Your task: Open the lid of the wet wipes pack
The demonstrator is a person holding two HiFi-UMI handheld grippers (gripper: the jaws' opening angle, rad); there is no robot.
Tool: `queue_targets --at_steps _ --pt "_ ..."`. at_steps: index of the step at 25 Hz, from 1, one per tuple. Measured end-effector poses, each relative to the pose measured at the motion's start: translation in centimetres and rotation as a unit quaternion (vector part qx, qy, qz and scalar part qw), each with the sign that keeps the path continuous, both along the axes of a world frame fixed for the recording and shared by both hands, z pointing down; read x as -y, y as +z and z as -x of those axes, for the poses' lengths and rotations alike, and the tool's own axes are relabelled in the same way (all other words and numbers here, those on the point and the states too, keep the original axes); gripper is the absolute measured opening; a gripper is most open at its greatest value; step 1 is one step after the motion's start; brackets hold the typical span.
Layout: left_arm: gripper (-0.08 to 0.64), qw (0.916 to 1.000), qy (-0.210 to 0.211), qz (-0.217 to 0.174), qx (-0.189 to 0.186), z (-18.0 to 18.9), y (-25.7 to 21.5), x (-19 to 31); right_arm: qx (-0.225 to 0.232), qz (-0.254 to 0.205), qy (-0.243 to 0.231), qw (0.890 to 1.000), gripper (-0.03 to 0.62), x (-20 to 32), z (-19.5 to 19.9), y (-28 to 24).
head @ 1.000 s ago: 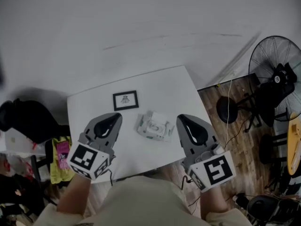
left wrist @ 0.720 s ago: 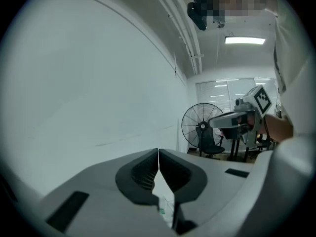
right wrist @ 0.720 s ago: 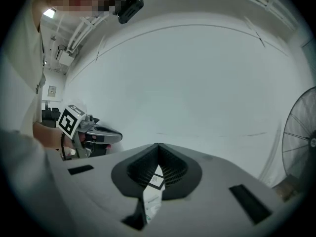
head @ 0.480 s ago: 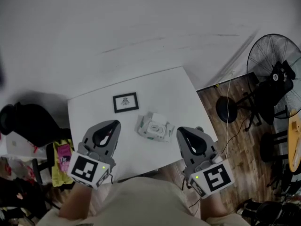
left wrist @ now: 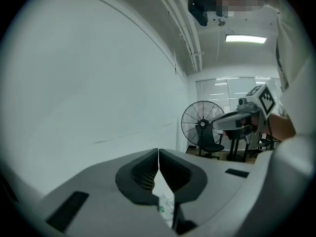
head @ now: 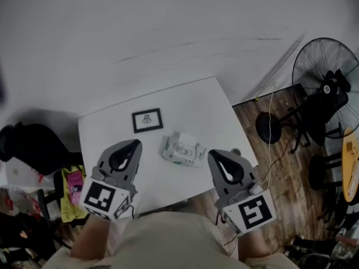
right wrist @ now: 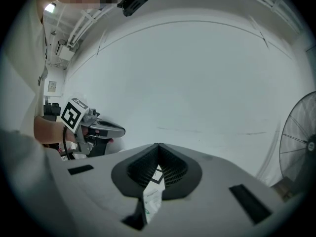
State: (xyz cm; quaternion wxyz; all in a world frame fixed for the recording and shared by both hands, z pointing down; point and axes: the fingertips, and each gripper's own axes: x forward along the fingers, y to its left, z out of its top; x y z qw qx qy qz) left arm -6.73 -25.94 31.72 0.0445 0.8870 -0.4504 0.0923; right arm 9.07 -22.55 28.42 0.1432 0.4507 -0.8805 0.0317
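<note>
The wet wipes pack [head: 181,148] lies on the white table [head: 196,102], white with an oval lid on top; it is too small to tell how the lid stands. My left gripper [head: 134,144] hovers to the left of the pack, shut on nothing. My right gripper [head: 213,154] hovers to the pack's right near the table's front edge, also shut and empty. In the left gripper view the jaw tips [left wrist: 158,152] meet, and a bit of the pack [left wrist: 166,207] shows below them. The right gripper view shows closed tips [right wrist: 158,146] with the pack [right wrist: 152,201] beneath.
A small black-framed card [head: 147,120] lies behind the pack. A standing fan [head: 328,86] and stools are on the wooden floor to the right. A black bag [head: 28,144] and clutter sit left of the table. A white wall rises behind it.
My right gripper has drawn back from beside the pack toward the table's front edge. The left gripper has barely shifted. The pack has not moved.
</note>
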Motion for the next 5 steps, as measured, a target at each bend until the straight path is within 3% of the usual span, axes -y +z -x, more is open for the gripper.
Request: queue_targets --at_steps 5 --pt "0.023 0.9999 -0.005 0.012 0.002 -0.18 0.52 0.18 0.006 0.001 0.002 1.000 0.025 0.22 -0.07 0.15"
